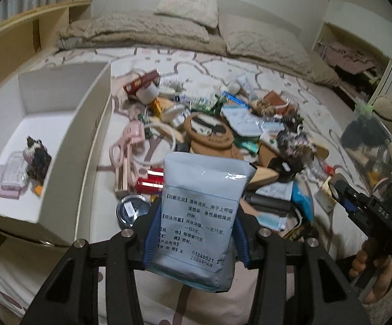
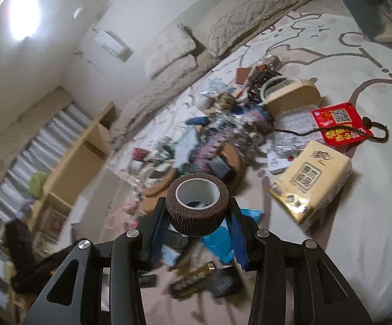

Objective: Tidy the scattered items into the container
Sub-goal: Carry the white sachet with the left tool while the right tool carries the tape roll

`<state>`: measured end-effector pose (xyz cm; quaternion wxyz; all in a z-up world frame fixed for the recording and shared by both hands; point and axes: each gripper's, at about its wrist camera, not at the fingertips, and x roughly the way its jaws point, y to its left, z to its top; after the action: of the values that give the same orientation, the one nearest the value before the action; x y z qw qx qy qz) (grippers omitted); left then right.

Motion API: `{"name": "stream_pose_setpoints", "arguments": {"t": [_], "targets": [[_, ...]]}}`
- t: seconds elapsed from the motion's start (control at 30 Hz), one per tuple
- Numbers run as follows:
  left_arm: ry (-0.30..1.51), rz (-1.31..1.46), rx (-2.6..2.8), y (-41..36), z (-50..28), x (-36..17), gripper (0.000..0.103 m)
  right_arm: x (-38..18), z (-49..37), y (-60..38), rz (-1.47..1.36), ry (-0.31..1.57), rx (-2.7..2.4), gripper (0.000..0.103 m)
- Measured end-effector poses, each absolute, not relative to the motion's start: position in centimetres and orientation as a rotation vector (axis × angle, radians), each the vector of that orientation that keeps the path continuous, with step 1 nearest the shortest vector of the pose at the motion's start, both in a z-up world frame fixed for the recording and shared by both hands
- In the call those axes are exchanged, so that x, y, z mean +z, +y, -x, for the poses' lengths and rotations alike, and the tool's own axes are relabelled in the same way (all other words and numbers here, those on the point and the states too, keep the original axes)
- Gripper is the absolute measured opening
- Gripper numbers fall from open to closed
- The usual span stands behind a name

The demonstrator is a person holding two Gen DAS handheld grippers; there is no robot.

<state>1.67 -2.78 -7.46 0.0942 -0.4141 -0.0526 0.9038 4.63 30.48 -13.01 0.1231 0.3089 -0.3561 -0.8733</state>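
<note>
Your left gripper (image 1: 196, 233) is clamped on a pale blue sachet (image 1: 201, 216), its blue pads pressing the packet's two sides; the sachet stands upright between them with its printed panel facing the camera. Your right gripper (image 2: 197, 224) is closed on a brown roll of tape (image 2: 197, 207), the pads squeezing its ribbed outer face, white core opening upward.

Take the white box (image 1: 60, 146) on the bed as your landmark. The sachet hangs to the right of its near corner, outside it, over the bedsheet (image 1: 263, 75). Inside the box, against its left wall, lie a pink flat case (image 1: 5, 189) with a clear plastic tray on it and a dark brick-built figure (image 1: 37, 159) touching them. Just beside the box's right wall are pink scissors (image 1: 121, 154) and a pink device (image 1: 135, 132); beyond them, further right, the heap of scattered items spreads across the sheet, with a round wooden board (image 1: 212, 132) in its middle and a round clear lid (image 1: 132, 210) near the box's front corner.

Well to the right of the box, your right hand (image 1: 372, 270) shows at the frame's edge, holding its gripper body. In the right wrist view, a yellow tissue pack (image 2: 309, 181) and a red packet (image 2: 339, 124) lie on the sheet beyond the tape roll, to its right. Folded beige bedding (image 1: 169, 27) lies behind the box at the head of the bed.
</note>
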Motion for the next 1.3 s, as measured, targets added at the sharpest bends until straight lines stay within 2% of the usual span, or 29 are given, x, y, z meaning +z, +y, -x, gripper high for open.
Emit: {"name": "stream_pose_setpoints", "arguments": {"t": [0.6, 0.87, 1.3], "targets": [[-0.156, 0.900, 2.820, -4.2, -5.1, -0.8, 0.047, -1.5, -8.0, 26.2, -0.575, -0.720, -2.662, 0.043], [-0.164, 0.776, 2.872, -5.6, -6.8, 2.1, 0.047, 0.7, -7.8, 24.3, -0.517, -0.639, -2.649, 0.043], [-0.205, 0.721, 2.989, -11.0, -7.6, 3.6, 0.047, 2.3, -6.2, 18.5, -0.523, -0.552, -2.544, 0.043]]}}
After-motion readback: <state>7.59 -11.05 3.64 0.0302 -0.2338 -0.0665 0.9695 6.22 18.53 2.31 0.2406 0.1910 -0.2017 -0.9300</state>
